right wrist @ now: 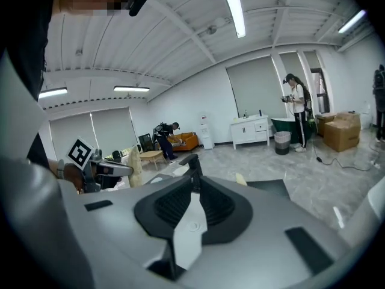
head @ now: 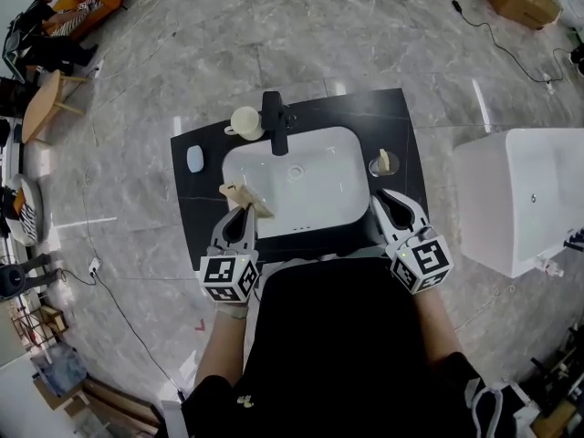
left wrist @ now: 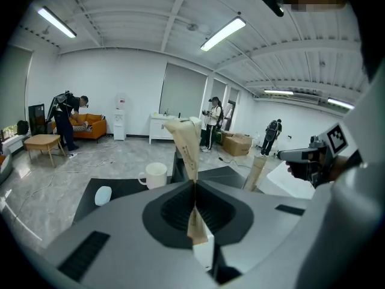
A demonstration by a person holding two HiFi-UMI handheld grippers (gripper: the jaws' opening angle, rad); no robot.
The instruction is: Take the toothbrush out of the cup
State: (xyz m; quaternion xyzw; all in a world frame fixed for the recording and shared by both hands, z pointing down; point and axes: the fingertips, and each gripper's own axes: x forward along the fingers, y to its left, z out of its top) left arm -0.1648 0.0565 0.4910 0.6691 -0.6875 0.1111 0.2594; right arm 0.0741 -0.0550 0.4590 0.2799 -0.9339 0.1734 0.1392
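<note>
A toothbrush in a tan paper wrapper (head: 245, 196) is clamped in my left gripper (head: 239, 211), over the front left corner of the white sink (head: 315, 210). In the left gripper view the wrapped toothbrush (left wrist: 185, 147) rises upright out of the shut jaws. A cream mug (head: 246, 121) stands at the back left of the black countertop, left of the black faucet (head: 276, 122), well beyond the left gripper. My right gripper (head: 384, 198) is shut with nothing in it, at the sink's front right corner; its view shows the jaws (right wrist: 194, 183) closed together.
A pale blue oval object (head: 194, 159) lies on the black countertop (head: 401, 117) left of the sink. A second tan upright item (head: 384, 161) stands right of the sink. A white tub-like unit (head: 520, 199) is on the right. People stand in the far room.
</note>
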